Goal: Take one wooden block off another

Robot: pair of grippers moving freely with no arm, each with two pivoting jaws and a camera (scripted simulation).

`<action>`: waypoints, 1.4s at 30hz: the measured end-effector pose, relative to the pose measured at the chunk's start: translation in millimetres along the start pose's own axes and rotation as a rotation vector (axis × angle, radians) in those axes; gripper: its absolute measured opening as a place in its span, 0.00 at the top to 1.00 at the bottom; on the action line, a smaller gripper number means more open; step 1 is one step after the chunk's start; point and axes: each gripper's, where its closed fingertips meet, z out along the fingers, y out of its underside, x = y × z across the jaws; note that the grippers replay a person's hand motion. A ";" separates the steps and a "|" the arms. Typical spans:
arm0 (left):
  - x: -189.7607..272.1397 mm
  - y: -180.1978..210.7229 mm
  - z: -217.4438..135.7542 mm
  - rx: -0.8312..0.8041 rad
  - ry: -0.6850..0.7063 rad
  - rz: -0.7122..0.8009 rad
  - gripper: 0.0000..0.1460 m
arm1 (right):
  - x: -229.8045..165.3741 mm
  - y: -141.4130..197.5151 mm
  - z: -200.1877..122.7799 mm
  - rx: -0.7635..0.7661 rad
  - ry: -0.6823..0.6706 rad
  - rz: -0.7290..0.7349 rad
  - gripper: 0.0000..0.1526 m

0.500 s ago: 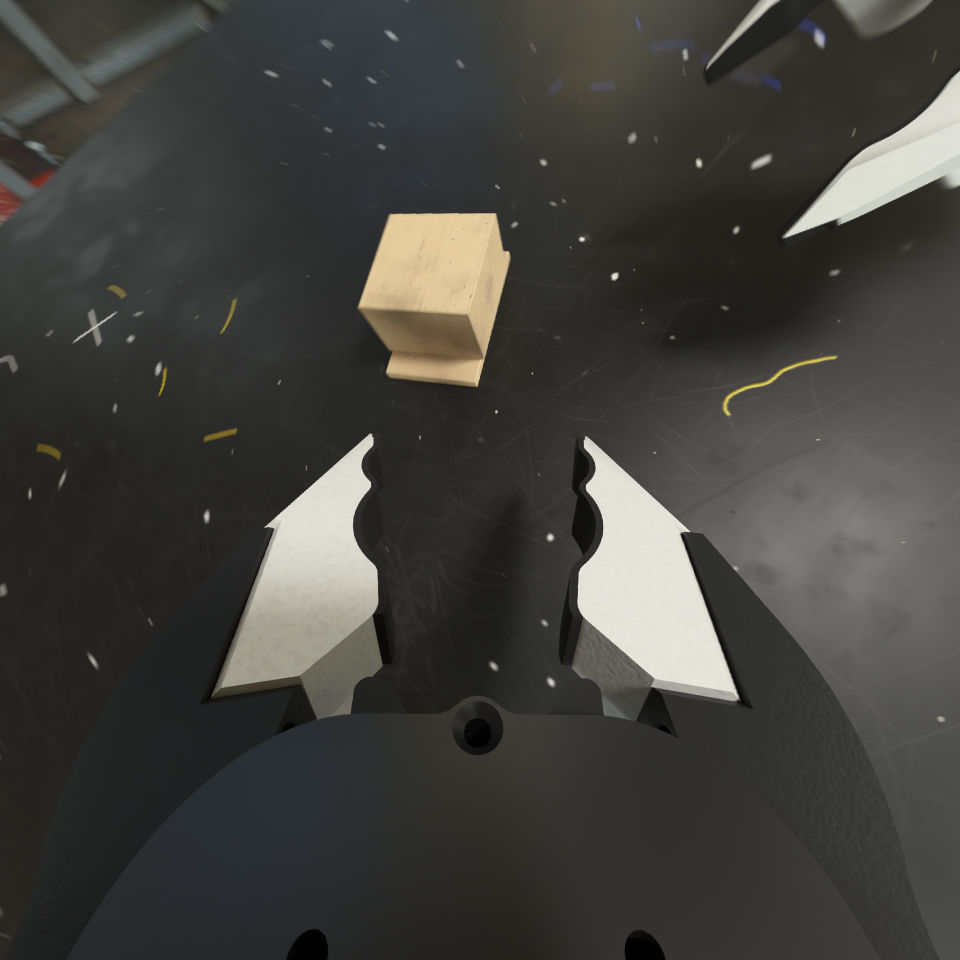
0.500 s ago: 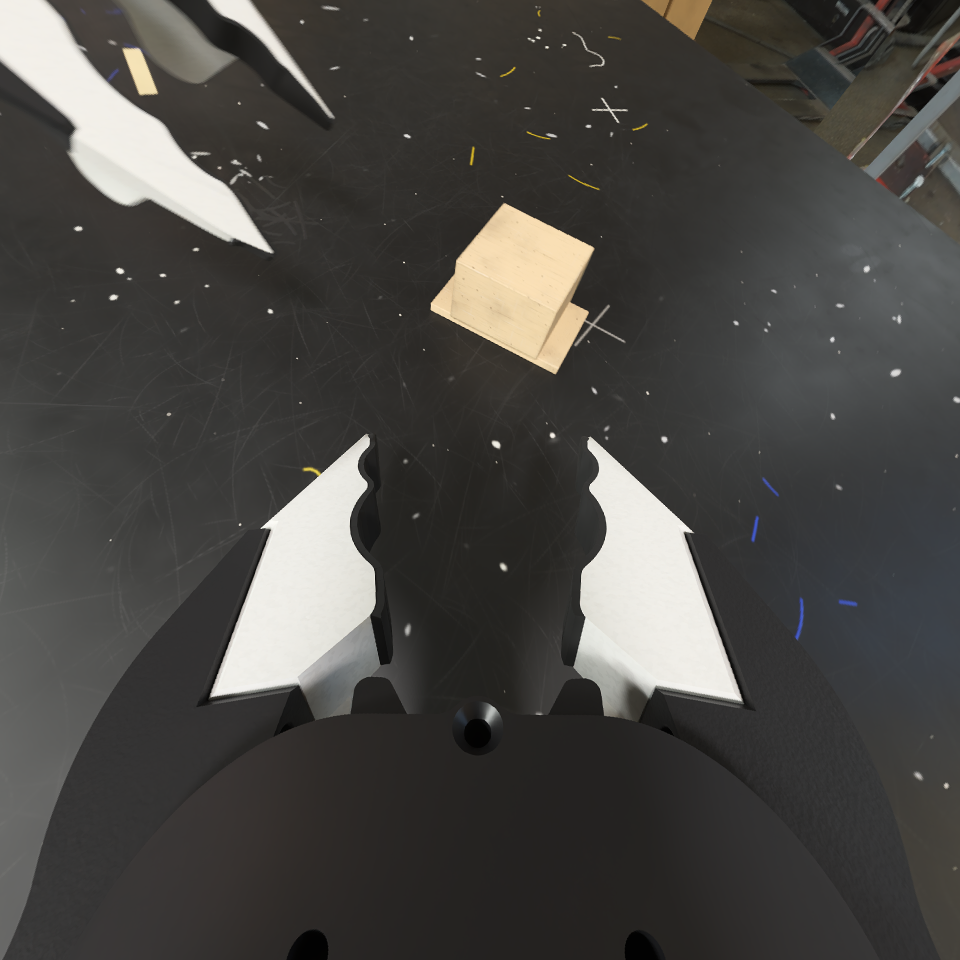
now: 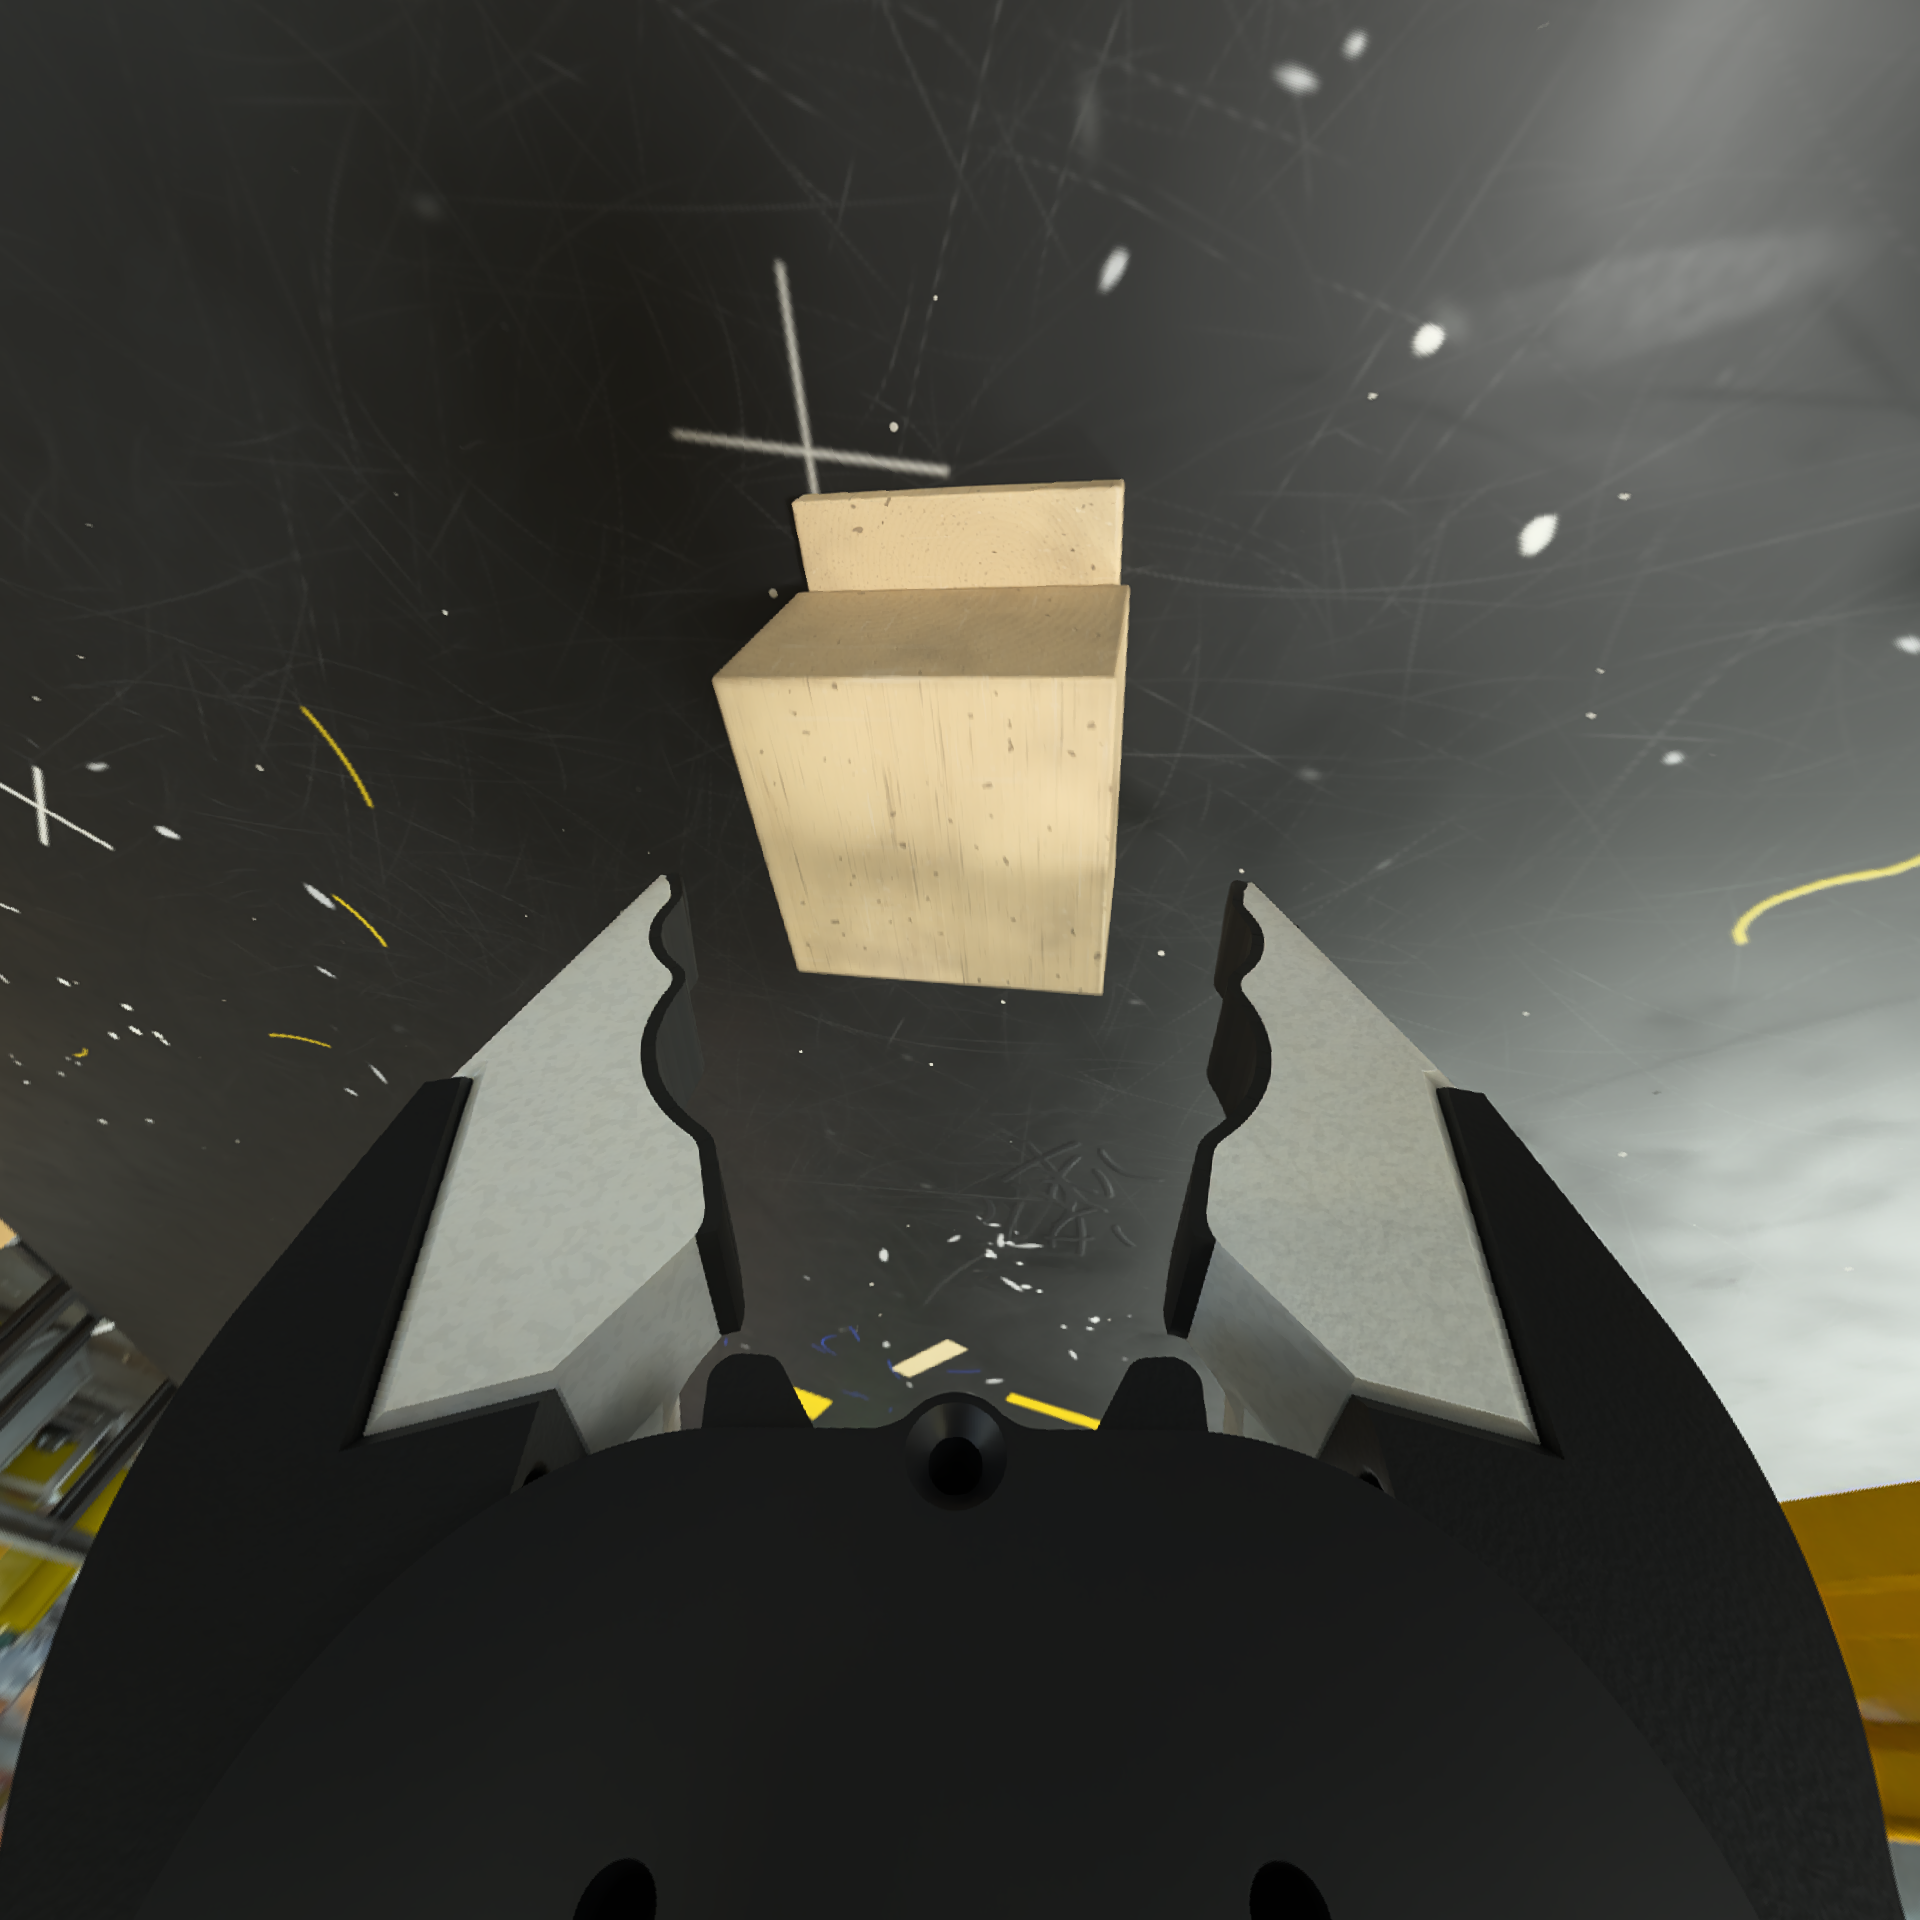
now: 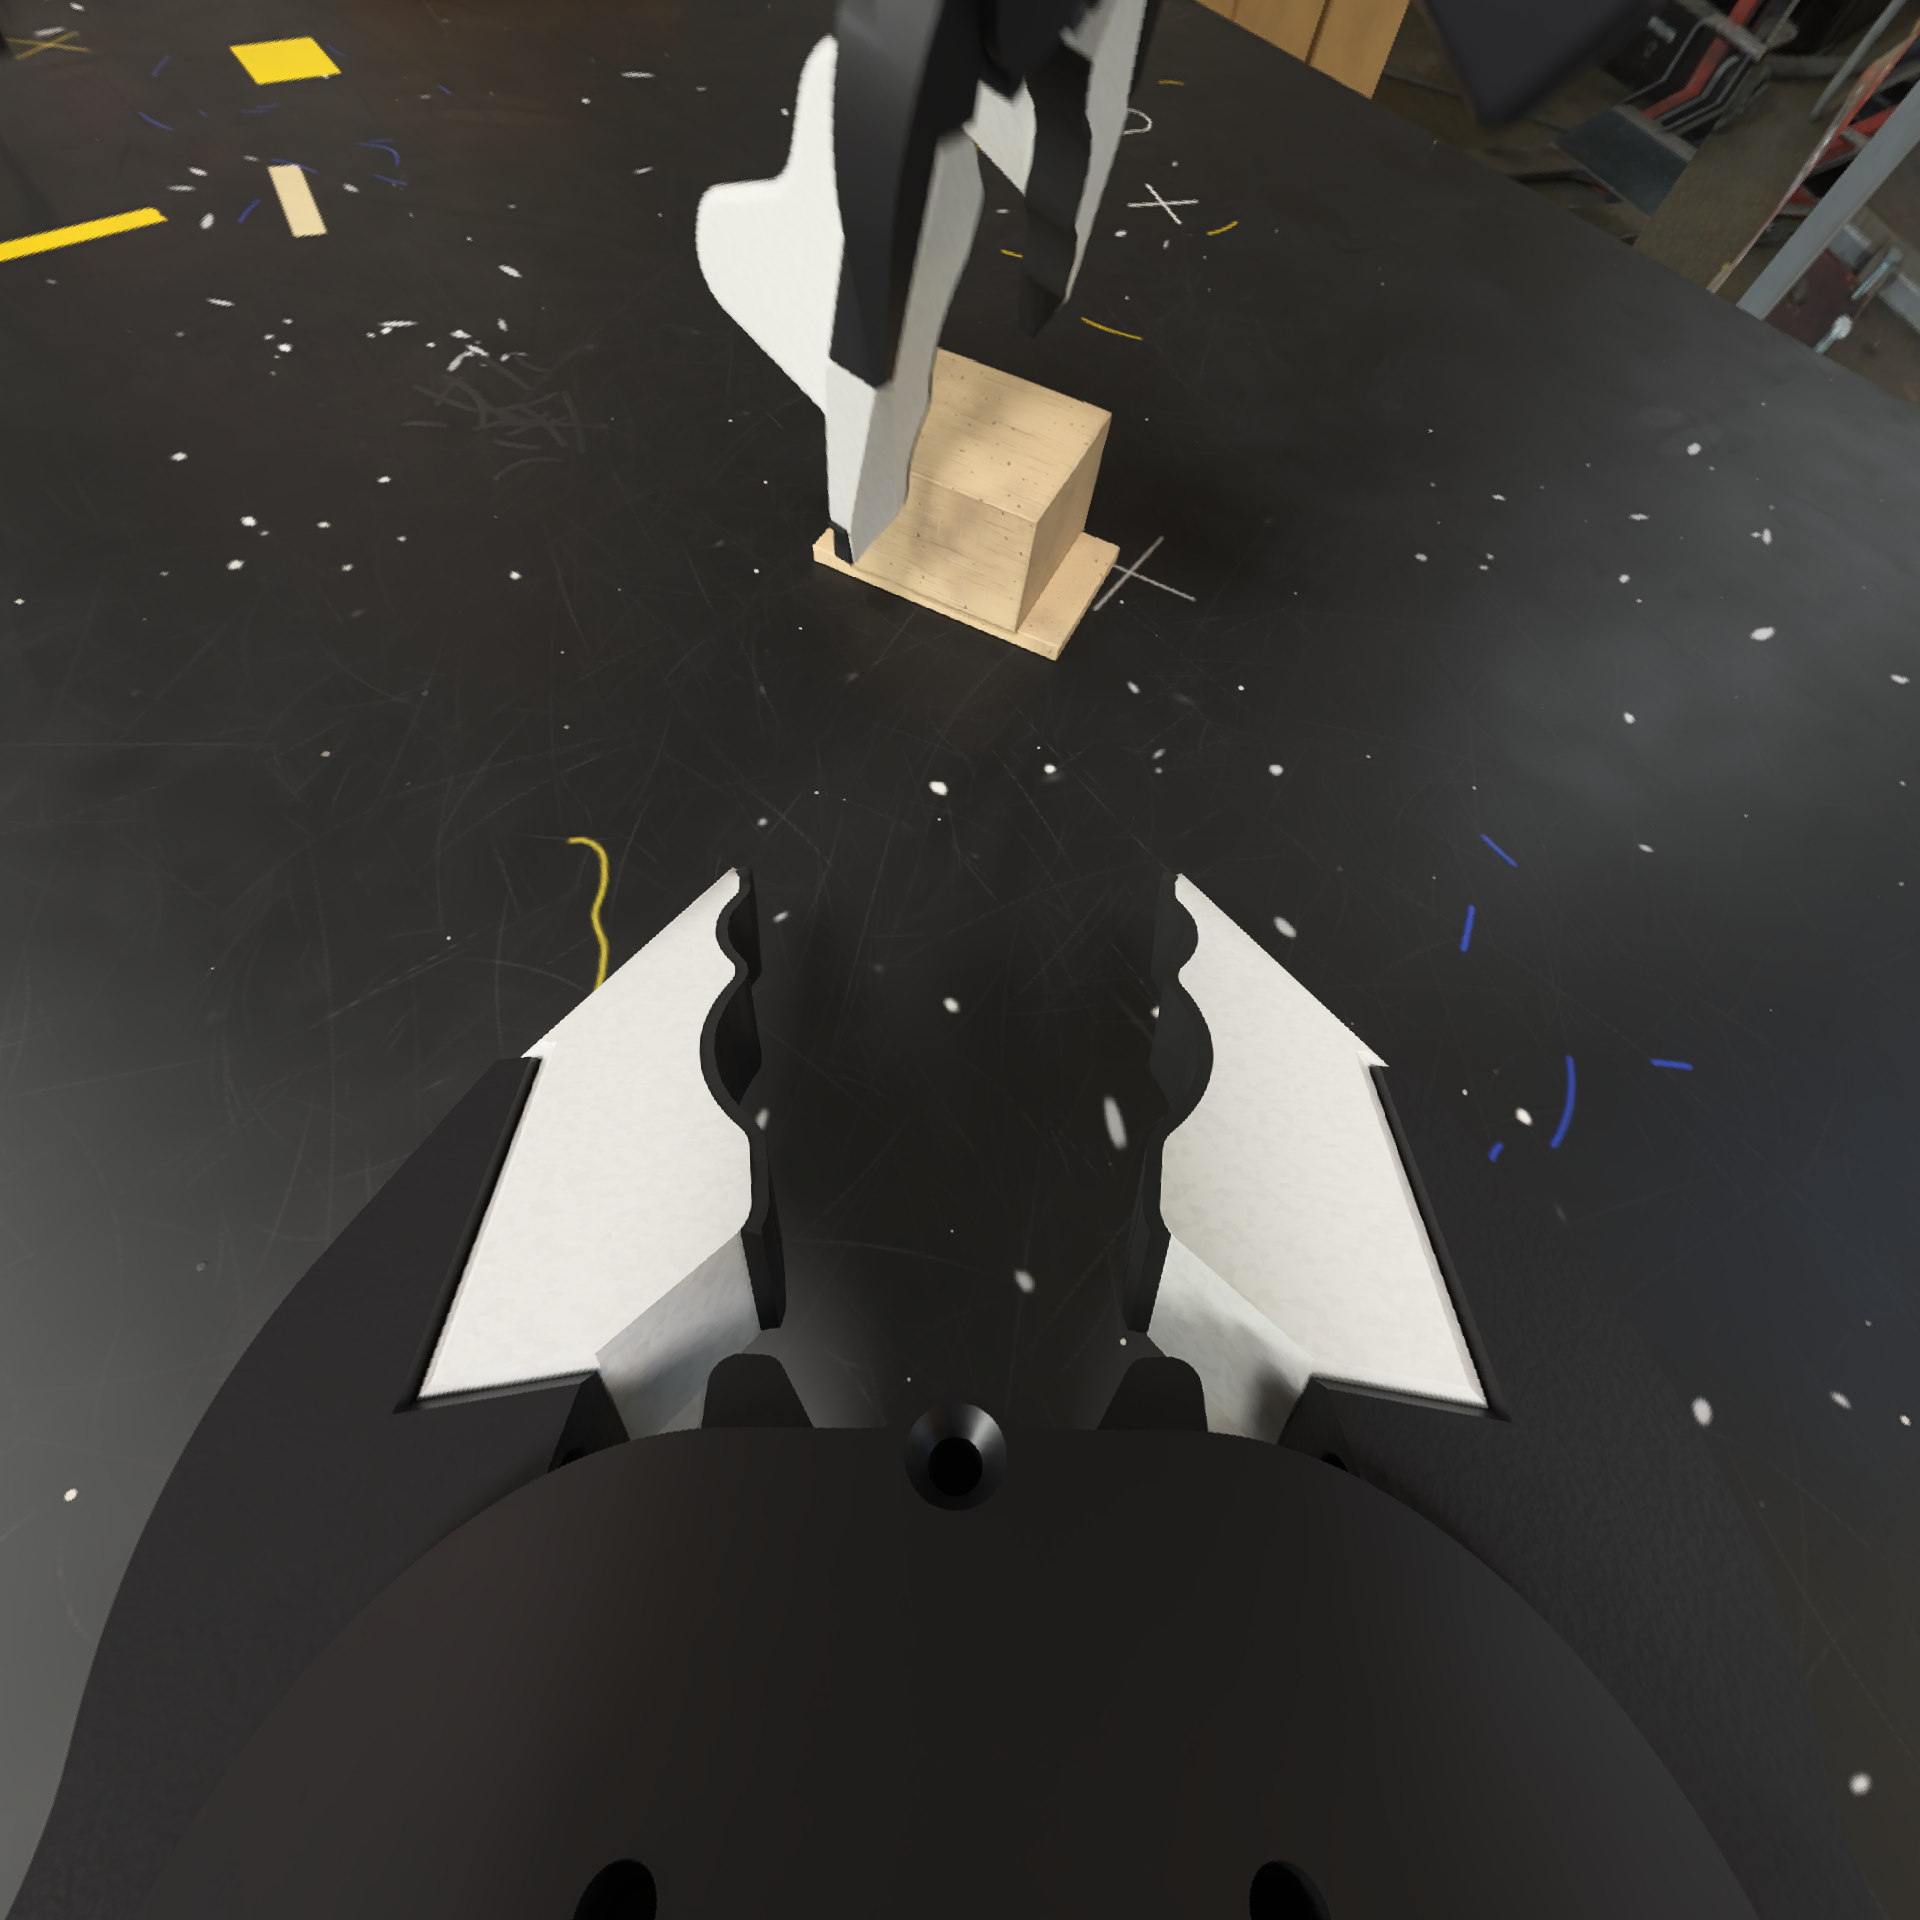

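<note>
A light wooden cube (image 3: 925, 800) stands on a thin flat wooden block (image 3: 956, 535) on the black table. My left gripper (image 3: 954, 888) is open and points down at the stack, with the cube's top face just beyond its fingertips. In the right wrist view the cube (image 4: 997, 488) and the flat block (image 4: 1070, 603) sit at mid distance. There the left gripper's near finger (image 4: 883, 416) hangs beside the cube's left face, and the other finger is behind the cube. My right gripper (image 4: 959, 878) is open and empty, well short of the stack.
The table (image 4: 416, 727) is black, scratched and speckled with paint marks. Yellow tape (image 4: 286, 57) and a small tan strip (image 4: 296, 197) lie at the far left. A wooden box (image 4: 1309, 31) and metal frames (image 4: 1818, 208) stand past the far right edge.
My left gripper has moved over the stack and tipped downward, so its open fingers now straddle the cube. The right gripper has shifted only slightly. The blocks have not moved.
</note>
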 end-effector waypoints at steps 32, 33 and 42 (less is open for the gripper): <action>73.9 42.0 -197.8 1.847 1.011 -0.027 0.49 | -60.4 -125.1 -2.7 0.529 -0.399 0.232 0.50; 74.1 42.2 -200.4 1.864 1.023 -0.025 0.49 | -60.1 -128.4 -3.6 0.538 -0.388 0.226 0.50; 80.6 31.0 -197.9 1.911 1.100 -0.034 0.49 | -51.8 -133.7 -11.7 0.626 -0.346 0.238 0.50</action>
